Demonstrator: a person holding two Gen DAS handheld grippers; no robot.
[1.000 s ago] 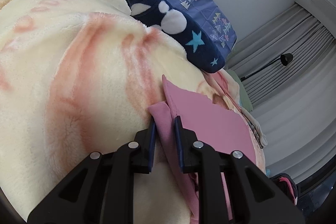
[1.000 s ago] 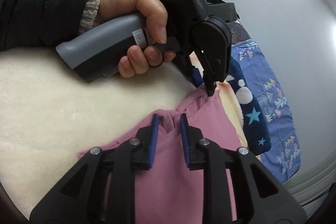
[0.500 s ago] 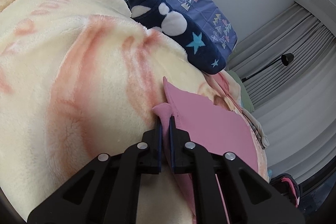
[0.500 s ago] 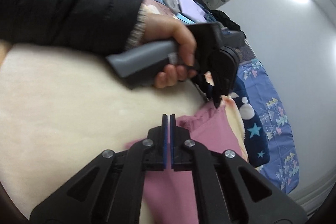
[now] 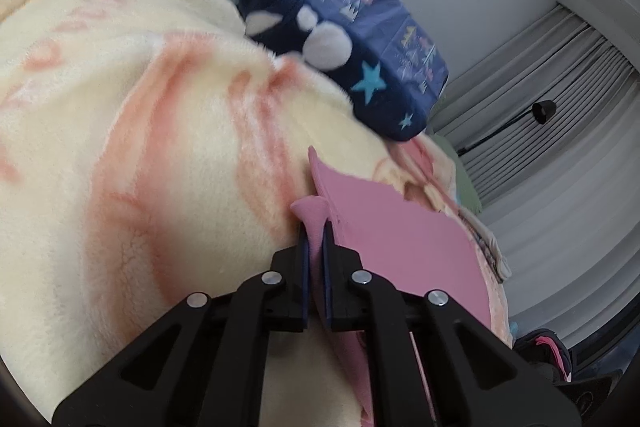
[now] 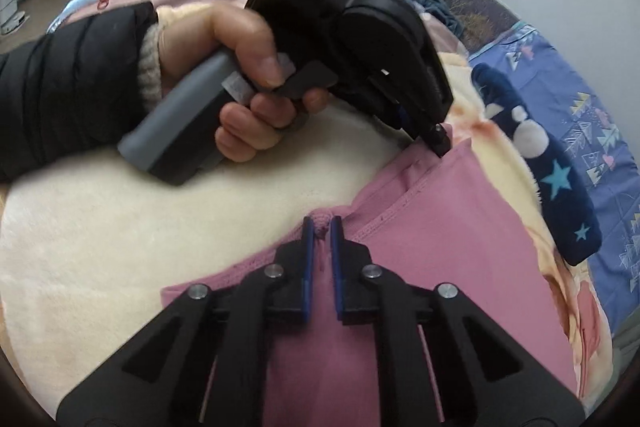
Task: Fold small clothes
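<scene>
Pink garment (image 6: pixel 440 247): thin soft knit with stitched hems, lying flat at lower centre-right of both views on a fleecy cream blanket (image 5: pixel 140 147). Left gripper (image 5: pixel 316 243): jaws pinching an upturned corner. Right gripper (image 6: pixel 321 239): jaws have just eased slightly, ribbed edge pinched between them; paired grips likely for lifting one edge into a fold. Plush navy star-print pillow (image 5: pixel 360 75), upper centre, unused.

Both grippers (image 5: pixel 315 231) (image 6: pixel 321 227) clamped (hand (image 6: pixel 224 67) gripping)
</scene>
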